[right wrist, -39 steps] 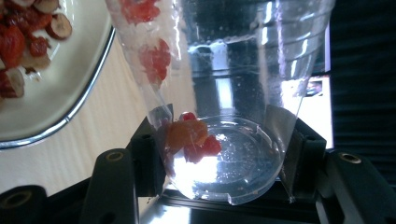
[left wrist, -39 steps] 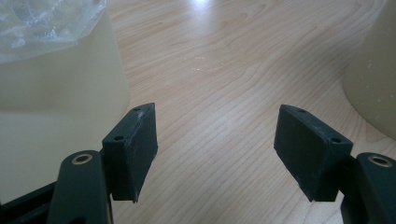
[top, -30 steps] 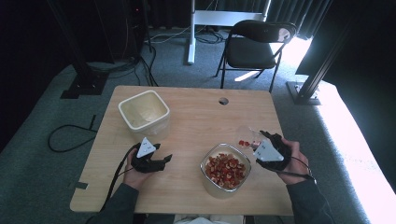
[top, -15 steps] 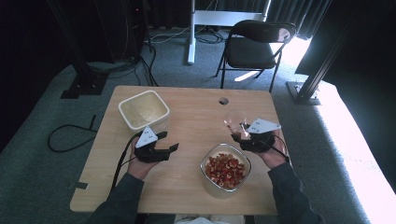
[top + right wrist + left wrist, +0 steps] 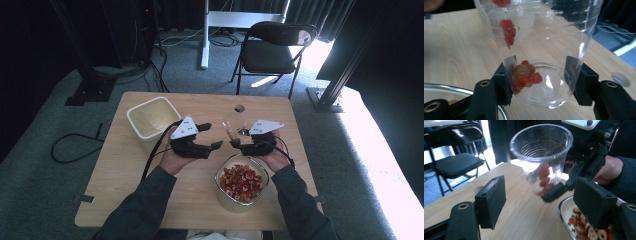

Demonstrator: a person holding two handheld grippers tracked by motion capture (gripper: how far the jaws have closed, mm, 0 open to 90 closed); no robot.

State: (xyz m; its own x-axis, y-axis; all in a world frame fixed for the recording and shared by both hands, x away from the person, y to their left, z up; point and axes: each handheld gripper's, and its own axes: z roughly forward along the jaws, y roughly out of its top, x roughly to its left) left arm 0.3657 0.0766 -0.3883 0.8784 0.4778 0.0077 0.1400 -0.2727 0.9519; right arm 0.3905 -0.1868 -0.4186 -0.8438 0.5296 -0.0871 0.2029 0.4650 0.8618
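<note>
Right gripper (image 5: 239,143) clamped on a clear plastic cup (image 5: 234,123); left gripper (image 5: 212,136) unclenched, nothing between its jaws.

Cup is held off the wooden table (image 5: 200,200), tilted, between the two grippers and just behind the glass bowl (image 5: 223,193) of red dried fruit slices (image 5: 242,182); a few red pieces (image 5: 525,76) sit in the cup's bottom and cling to its wall (one brownish lump among them). Left jaws have just been opening, with empty air between the pads (image 5: 491,200), and they point at the cup's open mouth from near by. White square tub (image 5: 150,119) stands at the table's far left, well apart from the bowl. Small round hole (image 5: 239,108) in the tabletop just behind the cup. Black folding chair (image 5: 272,47) beyond the table; cables on the grey carpet (image 5: 75,145) to the left.
</note>
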